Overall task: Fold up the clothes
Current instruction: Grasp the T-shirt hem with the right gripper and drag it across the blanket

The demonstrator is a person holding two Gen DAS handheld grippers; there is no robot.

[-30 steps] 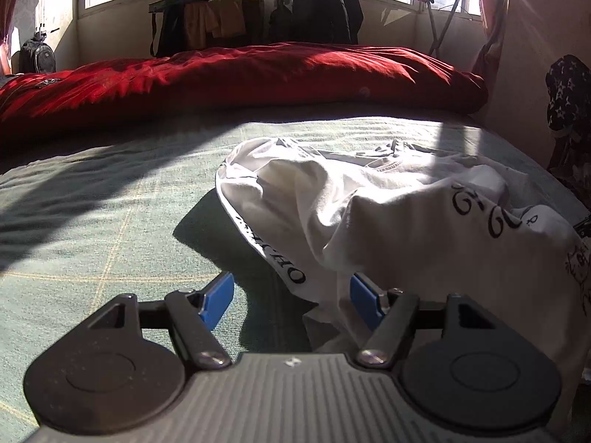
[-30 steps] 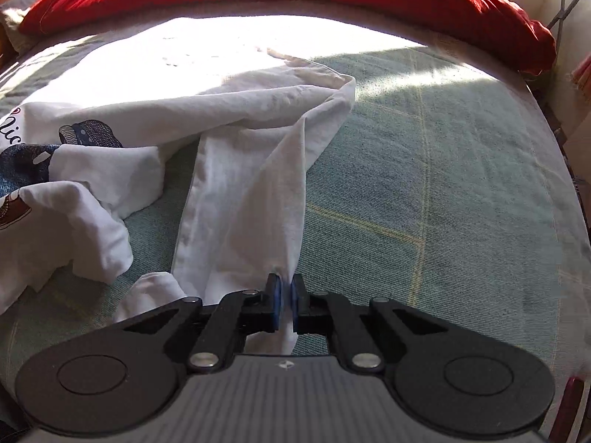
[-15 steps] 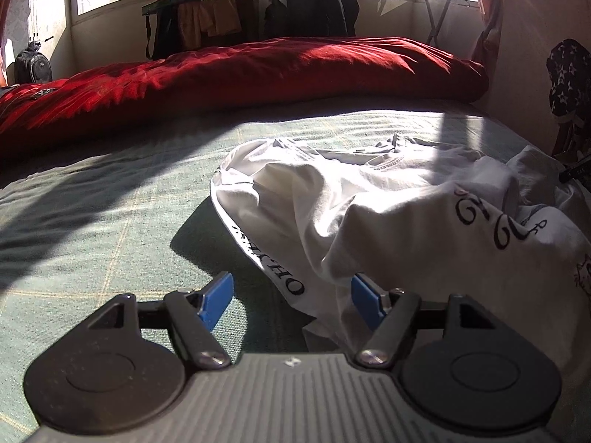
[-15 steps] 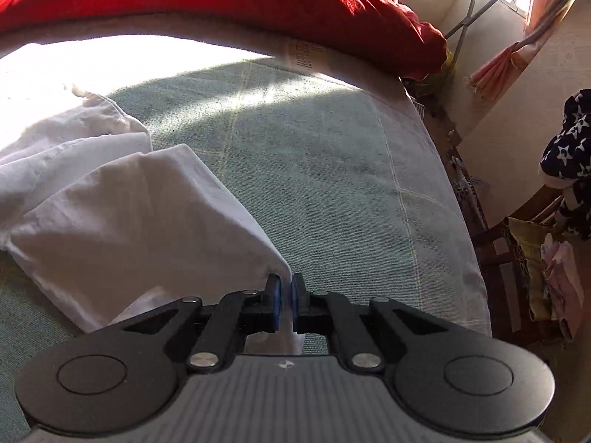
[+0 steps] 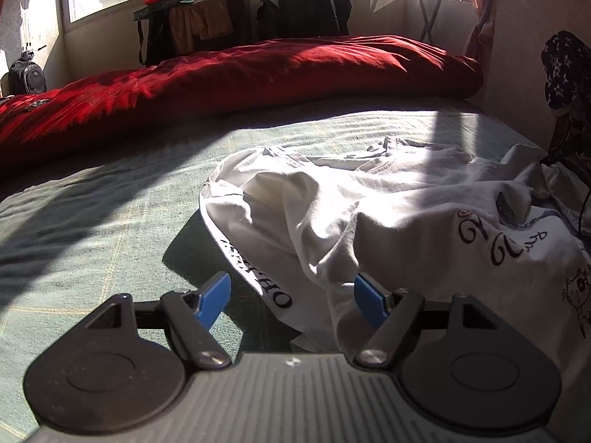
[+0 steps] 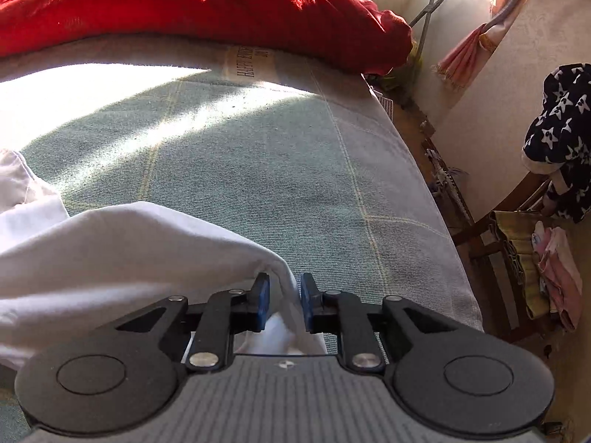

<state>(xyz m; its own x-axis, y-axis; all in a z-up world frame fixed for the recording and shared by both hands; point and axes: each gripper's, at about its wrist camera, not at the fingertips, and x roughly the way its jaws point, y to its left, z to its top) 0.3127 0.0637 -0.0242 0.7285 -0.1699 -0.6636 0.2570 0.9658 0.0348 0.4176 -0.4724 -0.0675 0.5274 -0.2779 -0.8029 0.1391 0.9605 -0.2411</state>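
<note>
The white shirt (image 5: 332,217) lies crumpled across the green bed (image 5: 92,229), no clear long axis. Left tongs (image 5: 291,297) spread wide, opening. Right tongs (image 6: 283,301) opening, fabric between, unpinched.

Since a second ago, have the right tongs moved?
Yes. The right tongs swept toward the bed's side edge, dragging the white shirt; they are opening.

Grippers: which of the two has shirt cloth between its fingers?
The right gripper: a fold of the white shirt runs between its opening jaws. The left gripper stands wide open, with cloth only beside one finger.
</note>
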